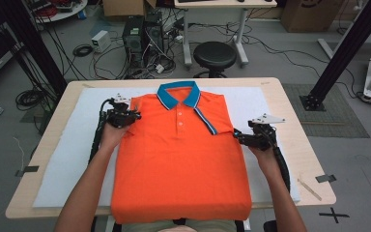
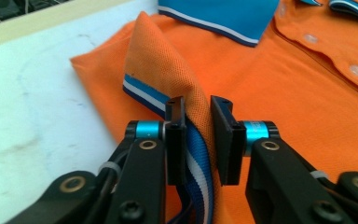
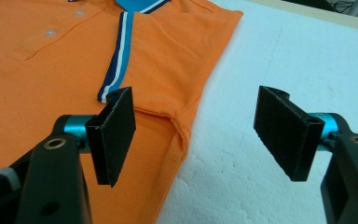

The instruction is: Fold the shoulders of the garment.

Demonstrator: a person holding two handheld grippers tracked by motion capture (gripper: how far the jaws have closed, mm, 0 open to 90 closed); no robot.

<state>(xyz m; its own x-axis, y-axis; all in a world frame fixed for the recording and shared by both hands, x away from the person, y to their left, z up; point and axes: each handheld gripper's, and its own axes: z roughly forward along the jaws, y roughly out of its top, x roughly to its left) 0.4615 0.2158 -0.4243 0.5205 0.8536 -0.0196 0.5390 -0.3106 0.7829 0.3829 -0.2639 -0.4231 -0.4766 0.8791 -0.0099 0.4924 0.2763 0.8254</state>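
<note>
An orange polo shirt [image 1: 181, 159] lies face up on a white foam sheet [image 1: 63, 154], which covers most of a pale wooden table [image 1: 299, 145] — the blue collar [image 1: 178, 94] points to the far edge, the hem hangs over the near one. The left gripper [image 1: 122, 116] sits at the shirt's left shoulder, and in the left gripper view its jaws stand narrow with the folded sleeve [image 2: 168, 79] rising between them, the striped blue-and-white cuff [image 2: 196, 172] running down past the pads; one pad touches the cloth, the other shows a thin gap, so a firm pinch cannot be told. The right gripper [image 1: 253, 137] hovers at the shirt's right edge, jaws spread wide and holding nothing — one pad above orange fabric, the other above bare foam. Beyond the table, the grey floor carries a black stool [image 1: 215, 55], a computer tower [image 1: 133, 36] amid tangled cables, and cardboard boxes [image 1: 302, 14] at the back.
</note>
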